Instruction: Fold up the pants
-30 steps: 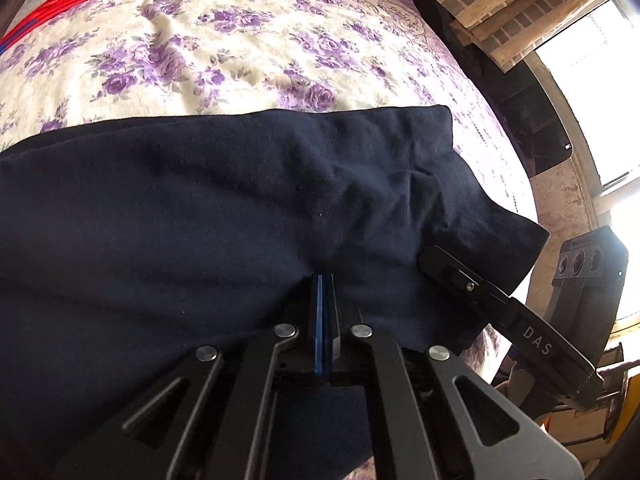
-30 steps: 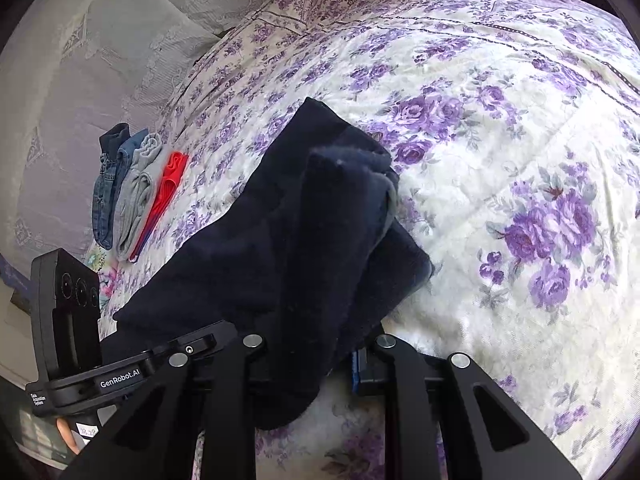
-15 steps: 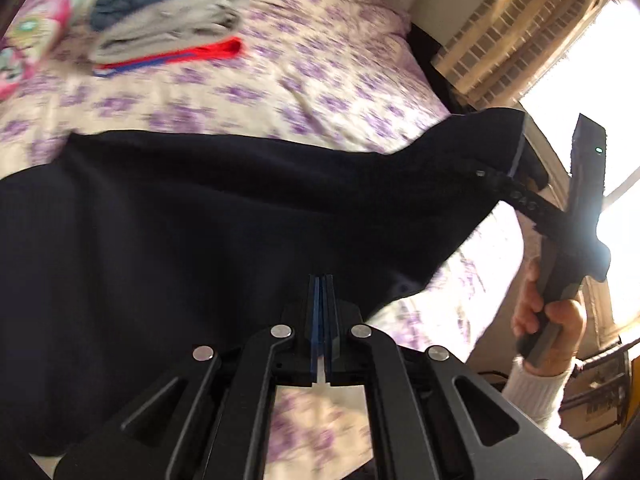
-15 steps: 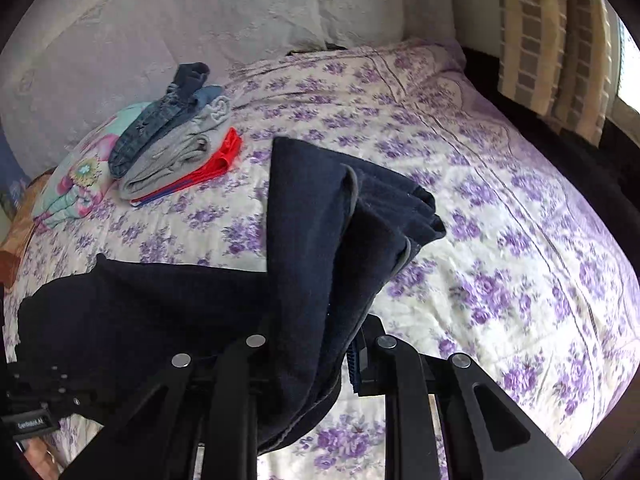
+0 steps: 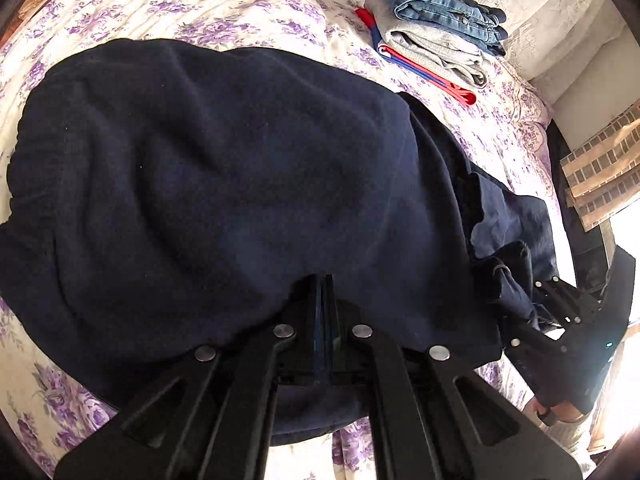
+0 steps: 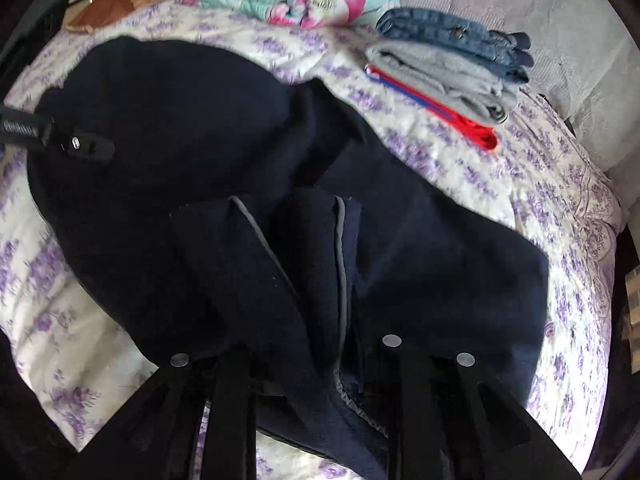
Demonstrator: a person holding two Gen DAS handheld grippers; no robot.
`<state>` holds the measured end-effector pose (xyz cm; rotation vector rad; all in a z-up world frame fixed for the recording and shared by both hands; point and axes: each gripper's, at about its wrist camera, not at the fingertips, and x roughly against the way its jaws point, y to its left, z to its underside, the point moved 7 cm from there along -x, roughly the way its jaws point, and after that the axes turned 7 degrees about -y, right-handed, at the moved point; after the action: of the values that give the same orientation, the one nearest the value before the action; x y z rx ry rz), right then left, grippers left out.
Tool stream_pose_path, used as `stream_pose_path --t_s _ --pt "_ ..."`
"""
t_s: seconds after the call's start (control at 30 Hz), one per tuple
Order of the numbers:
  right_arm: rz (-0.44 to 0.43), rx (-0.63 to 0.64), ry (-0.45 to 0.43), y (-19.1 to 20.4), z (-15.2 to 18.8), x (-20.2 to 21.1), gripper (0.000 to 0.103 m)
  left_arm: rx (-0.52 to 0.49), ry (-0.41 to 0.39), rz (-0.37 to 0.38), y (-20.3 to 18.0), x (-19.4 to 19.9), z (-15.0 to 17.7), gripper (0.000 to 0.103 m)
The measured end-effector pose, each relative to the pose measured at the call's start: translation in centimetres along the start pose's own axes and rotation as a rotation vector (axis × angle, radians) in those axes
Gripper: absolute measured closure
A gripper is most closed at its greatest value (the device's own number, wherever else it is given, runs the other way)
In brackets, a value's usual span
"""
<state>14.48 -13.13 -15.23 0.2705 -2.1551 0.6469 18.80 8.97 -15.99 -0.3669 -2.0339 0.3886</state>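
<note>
Dark navy pants (image 5: 224, 184) lie spread over the flowered bedspread (image 5: 224, 20). My left gripper (image 5: 323, 292) is shut on the near edge of the pants. My right gripper (image 6: 316, 344) is shut on the bunched leg ends of the pants (image 6: 280, 248), which drape over its jaws and hide the fingertips. The right gripper also shows at the right in the left wrist view (image 5: 560, 312), and the left gripper at the left in the right wrist view (image 6: 80, 144).
A stack of folded clothes (image 5: 440, 28), with jeans on top, grey and red beneath, lies at the far side of the bed, also in the right wrist view (image 6: 452, 64). A colourful flowered pillow (image 6: 288, 0) lies at the head. Window and curtain (image 5: 600, 168) are at right.
Both grippers have carried the pants' leg ends up and over toward the waist end, so the pants now lie doubled on the bed. The views swung toward the head of the bed.
</note>
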Motion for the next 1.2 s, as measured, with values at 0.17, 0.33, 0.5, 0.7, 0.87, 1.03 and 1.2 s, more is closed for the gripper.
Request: stream_pose_path --t_s 0.17,0.33,0.5,0.7,0.87,1.03,1.2 --pt "-0.110 -0.072 0.036 0.0 -0.1 2.7 0.037 -0.030 -0.009 0.001 -0.2 -0.1 0.2 0.101" --pt "-0.326 -0.297 -0.046 -2.2 -2.3 7.4 0.022 -0.037 -0.024 0.018 -0.2 0.0 0.5 0.101" --pt "-0.328 -0.396 -0.024 -2.8 -2.0 5.2 0.081 -0.039 -0.019 0.030 -0.1 0.2 0.7 0.101" --pt "-0.334 -0.503 -0.014 -1.1 0.1 1.2 0.086 -0.046 -0.008 0.037 -0.1 0.2 0.6 0.101" --pt "-0.347 -0.545 -0.090 -1.1 0.7 0.7 0.086 -0.030 -0.095 0.015 0.1 3.2 0.2 0.101" --pt "-0.338 -0.550 -0.110 -1.1 1.1 1.2 0.086 -0.009 -0.299 -0.067 2.1 11.7 0.3 0.050" --pt "-0.330 -0.545 -0.119 -1.2 0.9 1.0 0.086 0.162 -0.267 -0.146 7.0 13.6 1.9 0.047"
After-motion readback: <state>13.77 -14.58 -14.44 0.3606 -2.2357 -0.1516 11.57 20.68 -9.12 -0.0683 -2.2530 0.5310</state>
